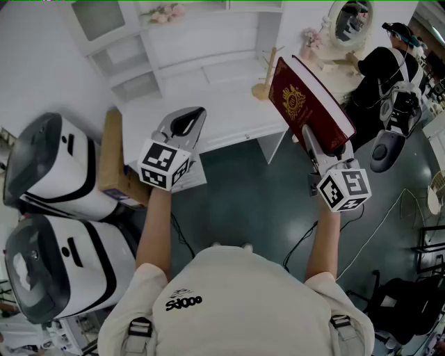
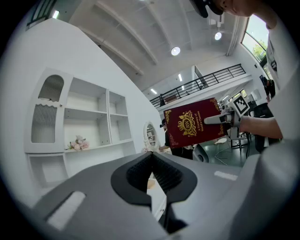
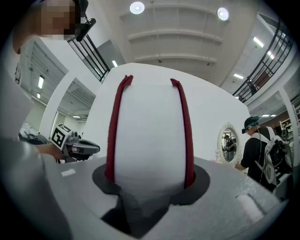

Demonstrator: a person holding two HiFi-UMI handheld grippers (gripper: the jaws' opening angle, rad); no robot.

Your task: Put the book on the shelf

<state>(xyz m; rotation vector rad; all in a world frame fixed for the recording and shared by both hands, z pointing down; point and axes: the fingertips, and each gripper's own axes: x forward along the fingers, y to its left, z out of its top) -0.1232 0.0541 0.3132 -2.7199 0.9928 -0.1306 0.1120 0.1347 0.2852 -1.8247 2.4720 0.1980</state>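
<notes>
Right gripper (image 1: 311, 142) jaws clamp a thick maroon hardback book (image 1: 300, 97) with gold crest; left gripper (image 1: 182, 124) jaws together, empty.

Shelf (image 1: 174, 49) stood at the back against the wall, desk (image 1: 229, 115) directly in front of it. Flowers (image 1: 164, 12) sat on one of the shelf's boards. Wooden stand (image 1: 264, 82) was on the desk's right end, mirror (image 1: 351, 21) further right and behind, a second person (image 1: 386, 66) just right of the mirror. Box (image 1: 111, 149) stood on edge left of the desk, with two machines (image 1: 52, 163) left of that, one before the other. Book (image 1: 306, 97) sat between the jaws of the right gripper (image 1: 311, 141), raised over the desk's right corner, before the stand. Left gripper (image 1: 191, 117) hung to its left over the desk's front edge, well apart from the book.
</notes>
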